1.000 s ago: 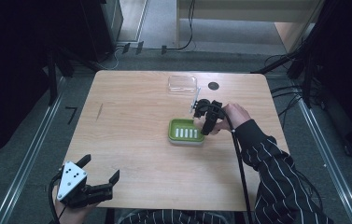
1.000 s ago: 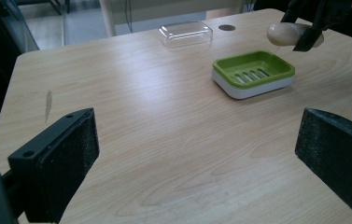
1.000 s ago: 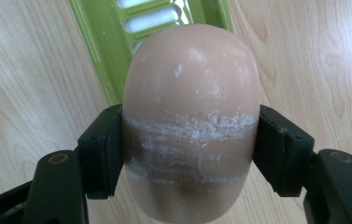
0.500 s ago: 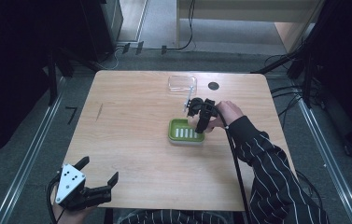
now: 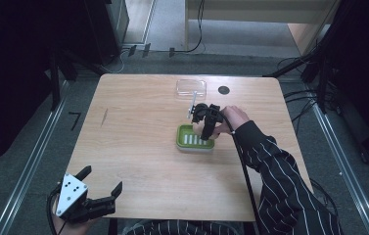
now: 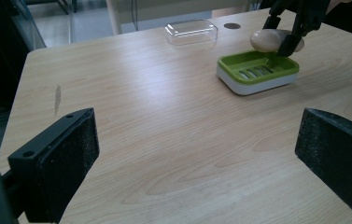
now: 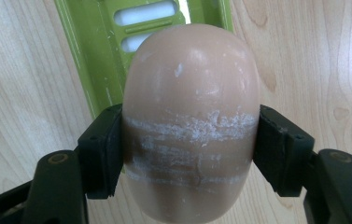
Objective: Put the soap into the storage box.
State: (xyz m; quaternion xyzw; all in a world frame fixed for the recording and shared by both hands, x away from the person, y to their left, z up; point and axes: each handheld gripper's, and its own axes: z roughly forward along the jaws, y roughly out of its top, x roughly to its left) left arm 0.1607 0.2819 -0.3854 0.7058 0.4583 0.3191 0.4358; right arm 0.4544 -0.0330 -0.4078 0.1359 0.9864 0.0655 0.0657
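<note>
A: Pale wooden table [image 5: 138, 147], dark floor all round it. The right tongs [image 7: 190, 154] are clenched on the soap bar [image 7: 190, 121], held just above the green soap dish [image 5: 194, 138] right of centre in the high view.

B: I'd centre the bar over the slots, lower it level, then let go.

A: The right forearm reaches in from the lower right, tongs tipped downward. The left tongs [image 6: 197, 154] gape wide, grasping nothing, at the lower left table edge.
</note>
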